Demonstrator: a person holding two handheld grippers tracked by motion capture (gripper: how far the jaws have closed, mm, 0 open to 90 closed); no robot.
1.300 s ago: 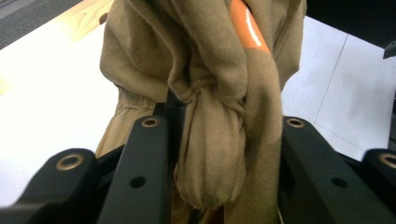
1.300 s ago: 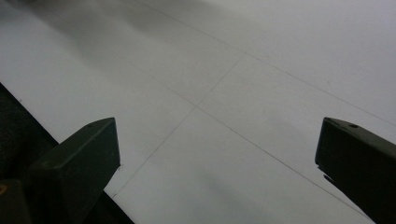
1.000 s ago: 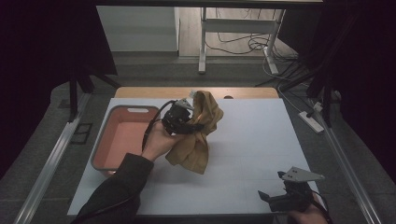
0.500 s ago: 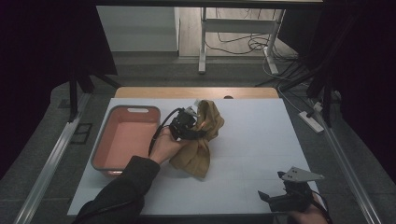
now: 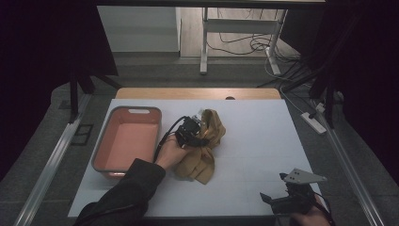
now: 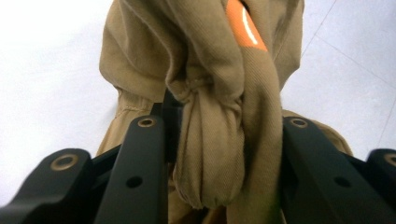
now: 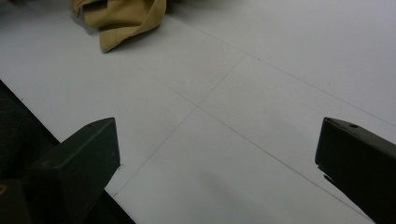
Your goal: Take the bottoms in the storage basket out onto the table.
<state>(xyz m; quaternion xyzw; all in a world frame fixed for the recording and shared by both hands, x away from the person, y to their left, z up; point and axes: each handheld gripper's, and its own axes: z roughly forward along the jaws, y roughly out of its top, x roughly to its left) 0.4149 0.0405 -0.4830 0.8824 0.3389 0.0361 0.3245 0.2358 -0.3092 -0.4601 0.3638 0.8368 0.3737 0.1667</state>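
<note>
White tabletop (image 5: 263,141) is sitting under dim light, with dark drapes on both sides and cables trailing over the floor behind. On the table's left side a pink tray (image 5: 107,141) is lying with its long side running away from the person. Just right of it, near the table's middle, a tan cloth (image 5: 200,160) is bunched in a heap, its lower part lying on the surface while its upper folds are gathered up.

The left gripper (image 5: 196,132) is sitting right at that gathered top, and the person's left hand (image 5: 169,153) and dark sleeve are reaching in from the bottom edge to hold it. In the left gripper view the jaws are pinching a thick twisted roll of the cloth (image 6: 219,154) between them, fabric pressed against both inner faces, with an orange patch (image 6: 243,25) showing on a fold above.

Over at the near right corner, the right gripper (image 5: 273,202) is hovering just above the table edge, well apart from the cloth. In the right gripper view its jaws are standing wide apart with bare table (image 7: 243,116) between them, and one corner of the cloth (image 7: 121,21) is lying far off at the top left.
</note>
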